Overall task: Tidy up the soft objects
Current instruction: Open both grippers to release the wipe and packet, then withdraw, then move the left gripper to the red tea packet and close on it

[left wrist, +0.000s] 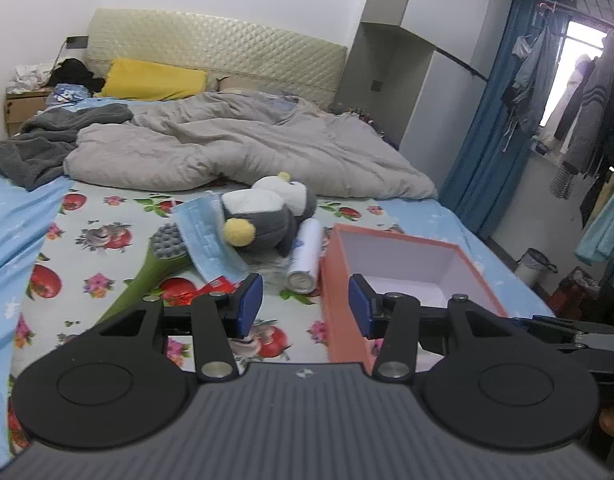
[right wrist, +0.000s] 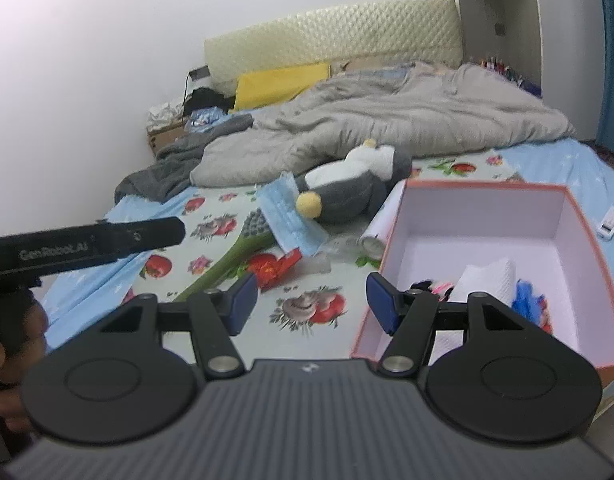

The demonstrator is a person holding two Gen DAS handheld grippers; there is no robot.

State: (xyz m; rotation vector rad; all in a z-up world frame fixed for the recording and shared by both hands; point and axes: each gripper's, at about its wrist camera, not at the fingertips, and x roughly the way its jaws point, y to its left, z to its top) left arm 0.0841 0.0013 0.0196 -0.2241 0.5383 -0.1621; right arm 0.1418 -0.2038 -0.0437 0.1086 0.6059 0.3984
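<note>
A grey-and-white plush penguin (left wrist: 267, 212) lies at frame centre on the fruit-print bed (left wrist: 107, 248), touching a blue face mask (left wrist: 207, 236) on its left. The orange box (right wrist: 487, 240) sits lower right. Both the left gripper (left wrist: 305, 304) and right gripper (right wrist: 311, 300) point downward, gaping, empty.

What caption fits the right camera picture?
Open right claw hovers over the bed beside a pink box, facing a plush penguin.
</note>
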